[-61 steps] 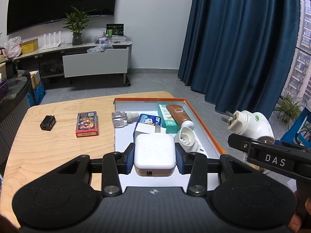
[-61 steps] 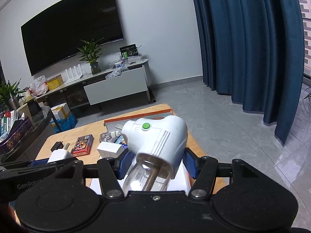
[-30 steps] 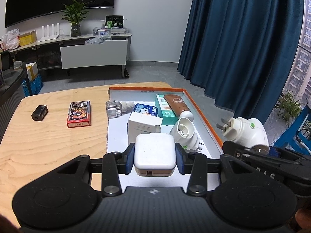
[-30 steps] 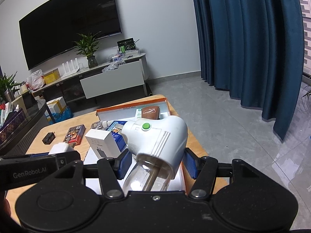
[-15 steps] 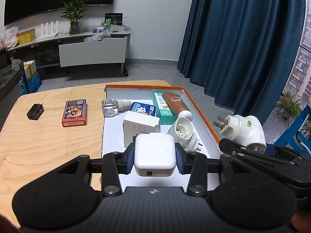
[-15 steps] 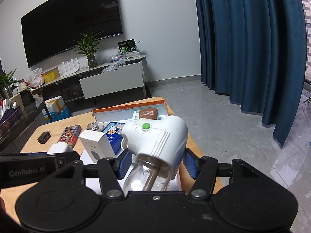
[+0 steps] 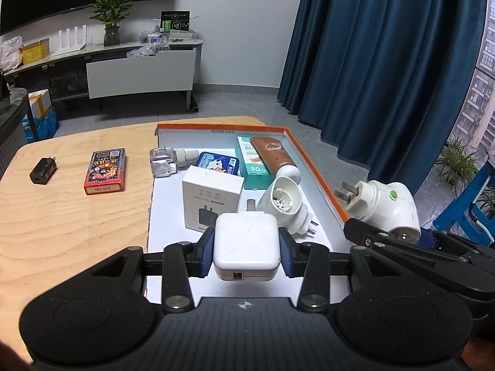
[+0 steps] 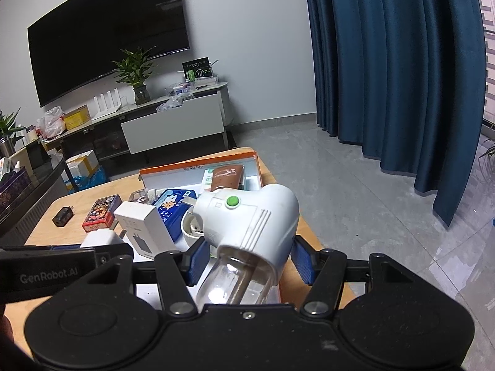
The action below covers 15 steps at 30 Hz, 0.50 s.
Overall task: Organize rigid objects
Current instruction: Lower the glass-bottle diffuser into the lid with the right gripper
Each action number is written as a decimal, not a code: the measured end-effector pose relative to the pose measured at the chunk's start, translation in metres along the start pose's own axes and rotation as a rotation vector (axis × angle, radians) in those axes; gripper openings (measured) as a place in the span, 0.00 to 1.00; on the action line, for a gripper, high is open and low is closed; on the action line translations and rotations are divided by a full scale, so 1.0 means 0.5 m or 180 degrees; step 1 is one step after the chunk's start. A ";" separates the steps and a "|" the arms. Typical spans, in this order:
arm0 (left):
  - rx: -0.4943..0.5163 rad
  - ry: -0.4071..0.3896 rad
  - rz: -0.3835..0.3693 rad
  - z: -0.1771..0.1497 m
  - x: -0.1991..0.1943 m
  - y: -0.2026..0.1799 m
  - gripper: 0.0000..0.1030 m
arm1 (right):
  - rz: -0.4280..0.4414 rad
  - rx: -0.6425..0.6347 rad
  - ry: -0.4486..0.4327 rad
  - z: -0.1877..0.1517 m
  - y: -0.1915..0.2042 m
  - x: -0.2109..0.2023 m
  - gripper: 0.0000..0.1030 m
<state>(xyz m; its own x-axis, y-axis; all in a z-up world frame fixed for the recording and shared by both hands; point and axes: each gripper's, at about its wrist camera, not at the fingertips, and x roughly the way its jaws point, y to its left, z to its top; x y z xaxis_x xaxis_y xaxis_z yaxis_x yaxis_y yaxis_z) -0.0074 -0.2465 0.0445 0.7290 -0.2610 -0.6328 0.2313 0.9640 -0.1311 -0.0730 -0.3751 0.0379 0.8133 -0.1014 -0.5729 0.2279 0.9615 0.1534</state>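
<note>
My left gripper (image 7: 246, 255) is shut on a white square charger (image 7: 246, 242), held above the near end of the orange-rimmed tray (image 7: 312, 167). My right gripper (image 8: 247, 258) is shut on a white plug-in vaporizer (image 8: 250, 216) with a green button and a clear bottle; in the left wrist view that vaporizer (image 7: 380, 204) hangs just outside the tray's right rim. The tray holds a white charger box (image 7: 210, 199), a second white vaporizer (image 7: 283, 205), a blue pack (image 7: 218, 164), a green box (image 7: 252, 167), a brown tube (image 7: 272, 154) and a clear bottle (image 7: 167, 162).
On the wooden table (image 7: 62, 216) left of the tray lie a red card deck (image 7: 106, 170) and a small black adapter (image 7: 43, 170). Blue curtains (image 7: 386, 61) hang to the right; a TV console (image 7: 130, 71) stands at the back wall.
Both grippers keep their holds. The views have shifted slightly, so the tray and its contents sit a little nearer and lower in the frames than one second ago.
</note>
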 end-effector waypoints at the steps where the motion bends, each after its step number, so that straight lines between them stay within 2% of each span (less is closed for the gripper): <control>1: 0.0009 0.0005 0.0002 0.000 0.002 0.000 0.41 | 0.0000 -0.0010 0.0007 0.001 0.002 0.002 0.68; 15: -0.0022 0.0041 0.0020 -0.004 0.011 0.006 0.41 | 0.0013 -0.0057 0.0092 -0.006 0.003 0.019 0.68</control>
<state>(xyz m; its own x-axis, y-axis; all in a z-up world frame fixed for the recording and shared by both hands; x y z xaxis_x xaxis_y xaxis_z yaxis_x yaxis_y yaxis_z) -0.0042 -0.2448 0.0391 0.7220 -0.2542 -0.6435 0.2221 0.9660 -0.1323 -0.0666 -0.3738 0.0305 0.7983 -0.0903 -0.5954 0.2149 0.9663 0.1415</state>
